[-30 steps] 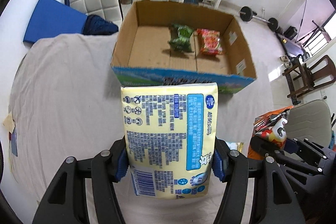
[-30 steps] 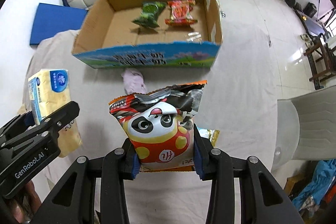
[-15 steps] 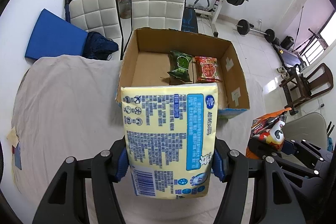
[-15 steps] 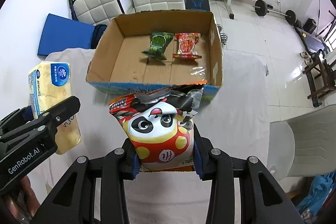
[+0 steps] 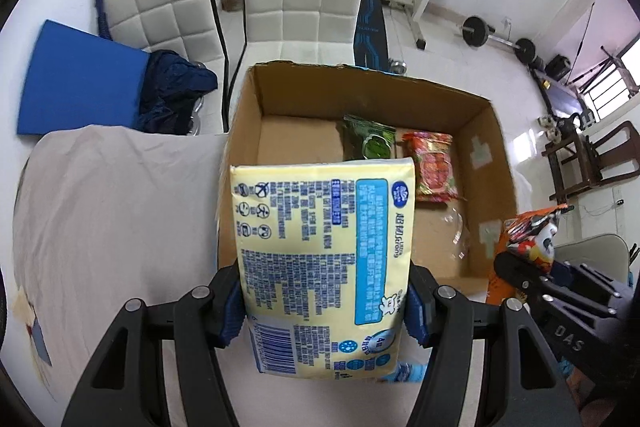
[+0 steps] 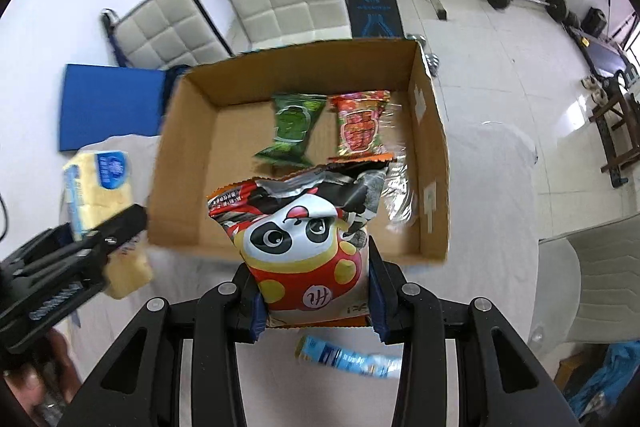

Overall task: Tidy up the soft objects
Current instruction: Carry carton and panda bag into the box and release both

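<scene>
Panda snack bag (image 6: 308, 247) above cardboard box (image 6: 176, 163)

The cardboard box (image 6: 434, 163) is open at the top. Its left half is bare floor. The right half is occupied by a green packet (image 6: 294, 127), a red packet (image 6: 360, 127) and a clear wrapper (image 6: 400, 199). Entry from the sides is blocked by the four upright walls.
</scene>
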The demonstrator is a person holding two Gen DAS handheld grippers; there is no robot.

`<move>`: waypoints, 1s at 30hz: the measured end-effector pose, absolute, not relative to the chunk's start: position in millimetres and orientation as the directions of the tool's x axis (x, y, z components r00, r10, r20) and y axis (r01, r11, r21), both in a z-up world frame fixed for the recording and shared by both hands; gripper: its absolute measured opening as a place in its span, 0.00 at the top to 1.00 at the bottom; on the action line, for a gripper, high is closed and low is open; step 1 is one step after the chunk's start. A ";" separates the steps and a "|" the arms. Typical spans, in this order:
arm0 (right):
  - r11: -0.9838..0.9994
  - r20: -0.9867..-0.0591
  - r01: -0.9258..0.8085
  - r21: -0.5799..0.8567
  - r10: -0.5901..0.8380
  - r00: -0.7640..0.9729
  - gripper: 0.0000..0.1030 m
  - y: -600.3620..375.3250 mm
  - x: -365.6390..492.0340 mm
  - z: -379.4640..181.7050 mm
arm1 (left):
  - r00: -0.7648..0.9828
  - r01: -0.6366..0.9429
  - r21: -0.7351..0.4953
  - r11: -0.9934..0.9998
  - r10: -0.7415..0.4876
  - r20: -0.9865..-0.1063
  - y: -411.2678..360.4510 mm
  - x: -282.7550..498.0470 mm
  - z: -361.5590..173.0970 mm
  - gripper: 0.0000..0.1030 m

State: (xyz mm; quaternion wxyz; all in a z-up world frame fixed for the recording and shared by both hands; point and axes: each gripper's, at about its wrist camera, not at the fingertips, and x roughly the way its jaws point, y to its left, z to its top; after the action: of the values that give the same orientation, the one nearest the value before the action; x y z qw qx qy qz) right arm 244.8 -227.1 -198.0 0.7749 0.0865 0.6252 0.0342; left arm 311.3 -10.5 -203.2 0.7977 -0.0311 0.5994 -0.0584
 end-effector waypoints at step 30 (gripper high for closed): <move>0.994 -0.988 0.061 0.086 0.093 -0.120 0.35 -221.5 331.9 -357.0 | -0.069 0.074 -0.088 0.993 -0.083 -0.994 -26.8 445.5 -335.5 0.39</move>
State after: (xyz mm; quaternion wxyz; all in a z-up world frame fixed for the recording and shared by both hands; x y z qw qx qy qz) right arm 331.9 -221.5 -357.0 0.6612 0.0514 0.7484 0.0118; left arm 445.5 -26.8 -335.5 0.6823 -0.0031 0.7288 -0.0572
